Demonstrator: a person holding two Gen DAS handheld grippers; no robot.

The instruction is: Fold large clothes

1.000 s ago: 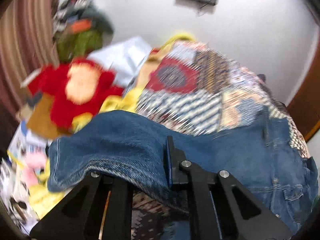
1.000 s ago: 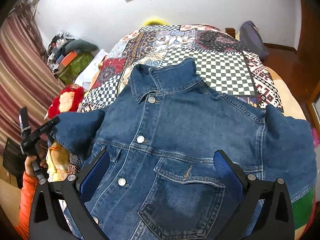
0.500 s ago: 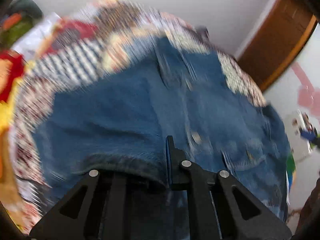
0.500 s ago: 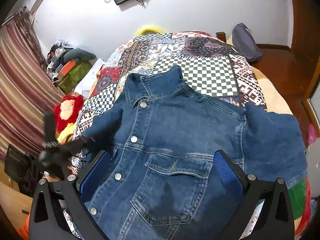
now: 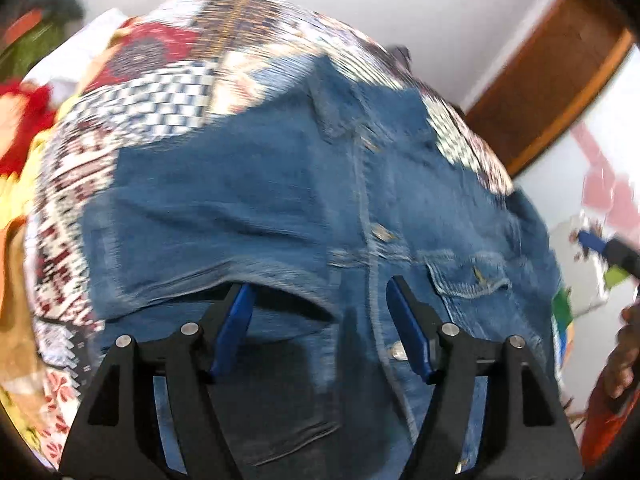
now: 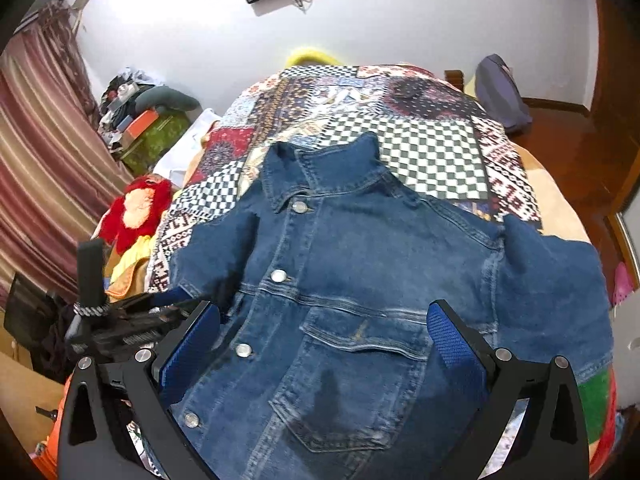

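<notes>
left tongs (image 5: pixel 318 330): showing black angular arms, blue ribbed pads, silver screws | right tongs (image 6: pixel 324 346): showing matching black frame, blue pads, silver screws | person: wearing an orange sleeve (image 6: pixel 54 432)

My left wrist view looks steeply down, close over the jacket (image 5: pixel 260 184); my right looks down along it from the hem; both share its front.
</notes>
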